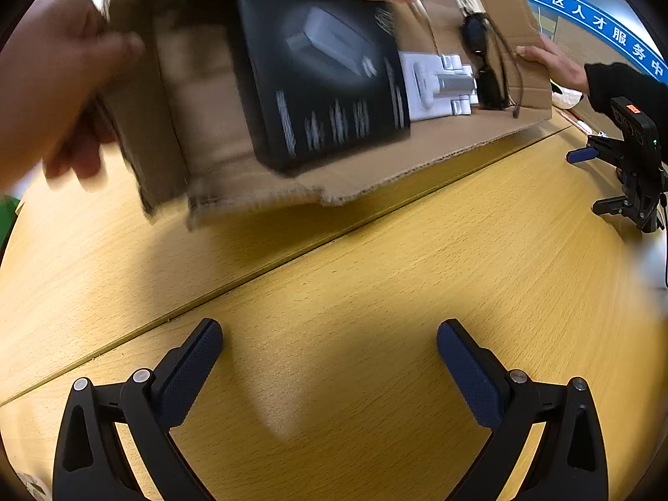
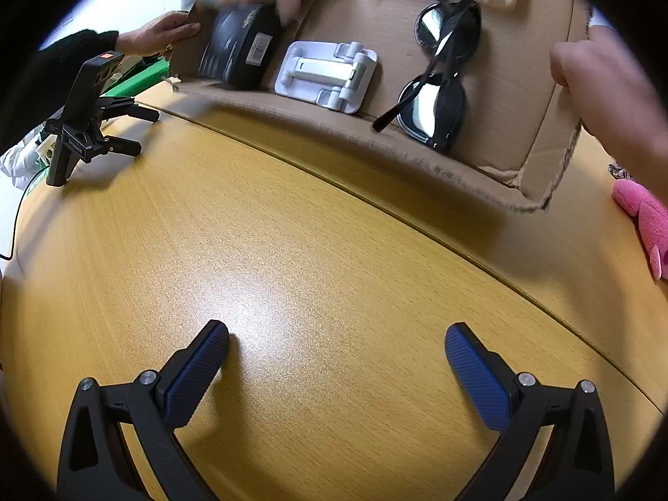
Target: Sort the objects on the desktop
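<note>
In your left wrist view, the left gripper (image 1: 330,350) has its dark blue textured fingers (image 1: 190,371) spread wide over the yellow wood-grain desk (image 1: 355,292), holding nothing. Across the upper frame a brown corrugated cardboard tray (image 1: 375,154), blurred and tilted, is gripped by bare hands at the upper left (image 1: 54,83) and upper right (image 1: 551,62). On it lie a glossy black rectangular box (image 1: 321,79), a white plastic folding stand (image 1: 438,85) and black sunglasses (image 1: 484,58).

In your right wrist view, the right gripper (image 2: 336,352) is likewise wide open and empty above the desk (image 2: 292,250). The tray (image 2: 501,158) fills the upper frame, carrying the box (image 2: 242,46) at upper left, the stand (image 2: 327,75) beside it and the sunglasses (image 2: 442,79) further right. A pink plush toy (image 2: 647,217) lies at the right edge.
</note>
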Demonstrator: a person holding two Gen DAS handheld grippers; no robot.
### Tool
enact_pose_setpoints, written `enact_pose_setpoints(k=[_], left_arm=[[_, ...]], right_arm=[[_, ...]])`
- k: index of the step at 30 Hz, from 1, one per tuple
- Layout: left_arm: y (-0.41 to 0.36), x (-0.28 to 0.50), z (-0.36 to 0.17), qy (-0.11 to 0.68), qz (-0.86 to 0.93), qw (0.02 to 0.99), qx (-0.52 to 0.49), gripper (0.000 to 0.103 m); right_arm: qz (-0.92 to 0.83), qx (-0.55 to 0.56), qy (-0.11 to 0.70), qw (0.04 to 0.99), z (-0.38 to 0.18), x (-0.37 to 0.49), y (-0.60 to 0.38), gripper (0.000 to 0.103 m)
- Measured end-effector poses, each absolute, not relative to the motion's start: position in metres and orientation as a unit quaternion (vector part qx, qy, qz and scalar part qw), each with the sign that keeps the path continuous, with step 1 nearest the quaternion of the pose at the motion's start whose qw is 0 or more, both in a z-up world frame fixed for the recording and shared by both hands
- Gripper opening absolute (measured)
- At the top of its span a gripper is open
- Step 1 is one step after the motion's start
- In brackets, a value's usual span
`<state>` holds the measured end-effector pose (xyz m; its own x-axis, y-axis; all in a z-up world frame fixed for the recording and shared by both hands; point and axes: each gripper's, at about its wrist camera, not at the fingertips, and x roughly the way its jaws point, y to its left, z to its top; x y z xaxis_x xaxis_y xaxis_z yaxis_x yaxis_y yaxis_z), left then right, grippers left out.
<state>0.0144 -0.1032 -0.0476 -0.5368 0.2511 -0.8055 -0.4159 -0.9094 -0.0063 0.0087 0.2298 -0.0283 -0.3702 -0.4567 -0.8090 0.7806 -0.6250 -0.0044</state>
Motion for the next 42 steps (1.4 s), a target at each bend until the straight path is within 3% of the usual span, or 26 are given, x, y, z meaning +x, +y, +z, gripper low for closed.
enact_pose_setpoints(k=[42], left_arm=[[-0.110,0.016,-0.038,0.091,0.872,0.188,-0.442,0.103]], right_arm=[[-0.803,0.410,0.198,0.385,-0.030,0.010,0.227,0.103]])
